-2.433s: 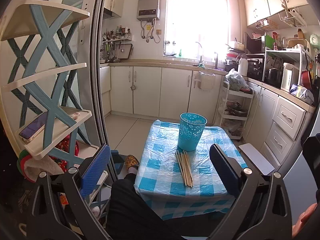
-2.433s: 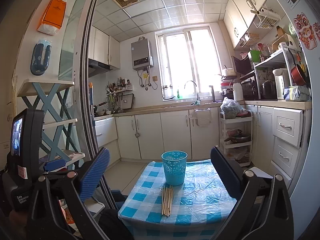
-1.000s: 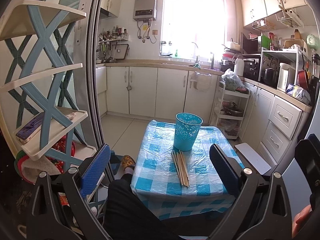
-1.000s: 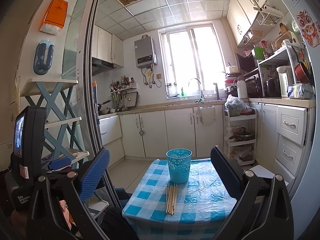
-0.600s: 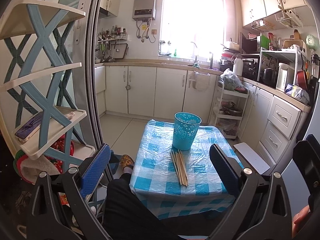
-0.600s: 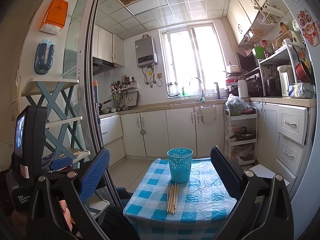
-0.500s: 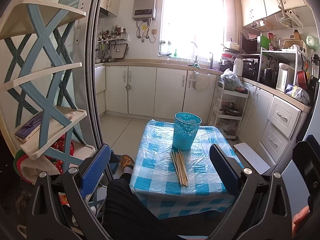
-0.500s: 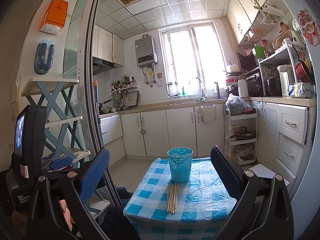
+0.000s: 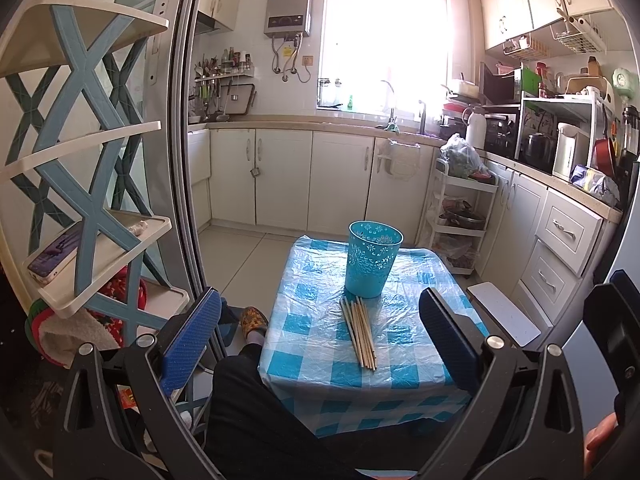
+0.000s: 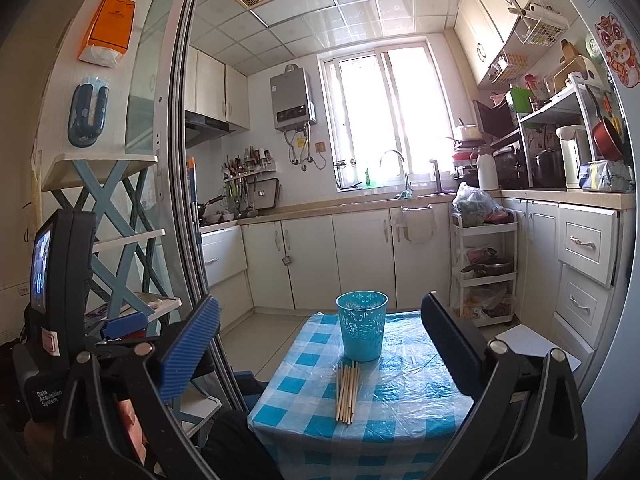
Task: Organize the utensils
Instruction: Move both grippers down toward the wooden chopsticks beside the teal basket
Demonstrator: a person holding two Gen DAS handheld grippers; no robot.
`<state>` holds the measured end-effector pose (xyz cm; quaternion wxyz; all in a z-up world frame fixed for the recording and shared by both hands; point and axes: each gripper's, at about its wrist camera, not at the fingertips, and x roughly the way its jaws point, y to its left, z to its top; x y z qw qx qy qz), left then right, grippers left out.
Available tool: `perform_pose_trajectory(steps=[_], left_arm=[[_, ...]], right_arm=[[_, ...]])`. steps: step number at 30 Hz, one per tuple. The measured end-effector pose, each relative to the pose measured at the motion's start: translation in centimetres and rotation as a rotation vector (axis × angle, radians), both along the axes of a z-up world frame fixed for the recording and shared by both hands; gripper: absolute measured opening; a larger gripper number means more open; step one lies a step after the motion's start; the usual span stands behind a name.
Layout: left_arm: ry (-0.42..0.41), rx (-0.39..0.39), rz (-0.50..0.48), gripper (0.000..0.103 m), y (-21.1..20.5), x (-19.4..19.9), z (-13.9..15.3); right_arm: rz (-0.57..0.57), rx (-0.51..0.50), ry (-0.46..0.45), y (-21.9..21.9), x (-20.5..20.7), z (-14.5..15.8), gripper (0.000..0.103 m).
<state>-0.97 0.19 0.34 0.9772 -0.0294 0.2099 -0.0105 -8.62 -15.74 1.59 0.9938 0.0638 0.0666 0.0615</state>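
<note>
A bundle of several wooden chopsticks lies flat on a small table covered with a blue-and-white checked cloth. Just behind the bundle stands an upright teal perforated cup. My left gripper is open, held back from the table's near edge with nothing between its blue-padded fingers. My right gripper is open too, higher and also short of the table, empty. The left gripper's body shows at the left of the right wrist view.
A person's dark-trousered leg and slippered foot lie in front of the table's left side. A blue-and-cream shelf rack and a sliding door frame stand at left. Kitchen cabinets and a white trolley line the right.
Both views have drifted slightly; the table, cup and chopsticks sit a little lower-left in the left wrist view than 2.4 s ago. Both grippers stay open and empty.
</note>
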Motion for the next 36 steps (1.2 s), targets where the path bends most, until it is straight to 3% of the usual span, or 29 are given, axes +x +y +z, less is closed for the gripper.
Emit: perform_pose_trajectory(steps=[9,15,18,24,27,32,36], left_arm=[[0.023,0.006,-0.007,0.095,-0.2,1.6,-0.9],[0.090,0.014,-0.009,0.095,-0.2,5.5,-2.8],[0.167,0.010,-0.007,0.095,0.2,9.1,-4.6],[0.282,-0.004,-0.017,0.095,0.7,15.3,-8.1],[0.327,0.010,-0.011,0.095,0.5,18.2,-10.0],[0.411,0.014,0.010,0.096,0.1,22.2,-13.1],[0.488,0.008,0.002,0.096,-0.5,25.4,-16.0]], right_arm=[[0.000,-0.005,0.030,-0.2,1.4,-0.7,0.097],[-0.014,-0.010,0.169,-1.3,6.5,-3.0,0.097],[-0.012,-0.014,0.247,-1.8,9.7,-4.6,0.097],[-0.020,-0.014,0.431,-3.3,17.1,-9.5,0.095],[-0.015,-0.010,0.508,-3.9,20.5,-12.1,0.083],[0.031,0.001,0.644,-4.2,26.2,-17.0,0.053],[0.052,-0.003,0.756,-3.9,30.6,-21.1,0.035]])
